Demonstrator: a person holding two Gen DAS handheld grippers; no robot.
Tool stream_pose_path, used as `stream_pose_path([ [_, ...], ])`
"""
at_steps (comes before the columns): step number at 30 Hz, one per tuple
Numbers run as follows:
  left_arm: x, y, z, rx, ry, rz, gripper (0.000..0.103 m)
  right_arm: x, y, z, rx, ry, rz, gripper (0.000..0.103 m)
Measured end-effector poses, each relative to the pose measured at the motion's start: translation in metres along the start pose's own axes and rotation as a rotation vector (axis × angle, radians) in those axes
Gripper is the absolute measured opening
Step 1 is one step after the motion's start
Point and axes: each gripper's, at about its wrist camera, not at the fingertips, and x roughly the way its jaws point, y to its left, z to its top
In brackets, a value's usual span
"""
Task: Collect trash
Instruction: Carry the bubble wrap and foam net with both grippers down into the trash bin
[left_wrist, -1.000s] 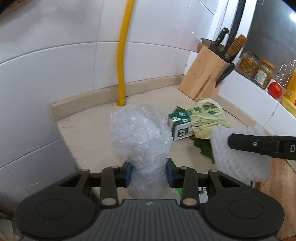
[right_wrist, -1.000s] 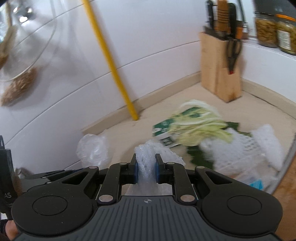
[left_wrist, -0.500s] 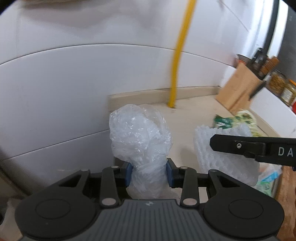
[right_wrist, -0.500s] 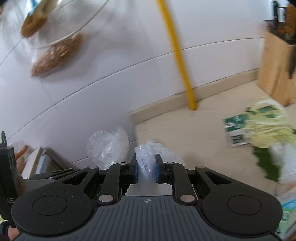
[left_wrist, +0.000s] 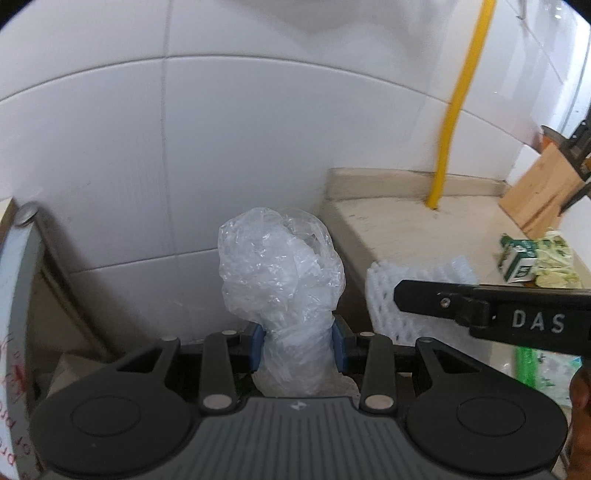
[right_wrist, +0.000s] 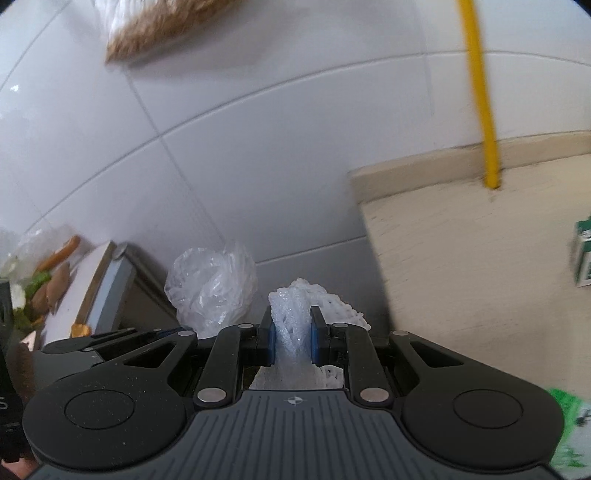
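Note:
My left gripper (left_wrist: 297, 345) is shut on a crumpled clear plastic bag (left_wrist: 280, 273) and holds it in the air past the left end of the beige counter (left_wrist: 424, 229). My right gripper (right_wrist: 292, 334) is shut on a white foam fruit net (right_wrist: 291, 317); the net also shows in the left wrist view (left_wrist: 384, 295), just right of the bag. The bag shows in the right wrist view (right_wrist: 210, 280), to the left of the net. A green-and-white carton (left_wrist: 517, 258) and pale cabbage leaves (left_wrist: 554, 254) lie on the counter at the right.
A white tiled wall (left_wrist: 221, 147) fills the background. A yellow pipe (left_wrist: 454, 110) rises from the counter's back edge. A wooden knife block (left_wrist: 543, 195) stands at far right. A metal-edged unit (right_wrist: 107, 288) sits low at the left, with food scraps (right_wrist: 48, 280) beyond it.
Both grippers have swung left with their loads, away from the counter and out past its left end. The carton and cabbage have slid to the right edge of view.

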Motion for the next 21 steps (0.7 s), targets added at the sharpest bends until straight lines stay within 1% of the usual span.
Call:
stream_pose_path([
  [6, 0.007, 0.019, -0.008, -0.022, 0.034, 0.027, 0.032, 0.027, 0.014, -0.007, -0.007, 0.060, -0.001, 0.022],
  [21, 0.045, 0.048, -0.025, -0.066, 0.143, 0.078, 0.032, 0.093, 0.017, -0.023, 0.016, 0.186, -0.055, 0.022],
])
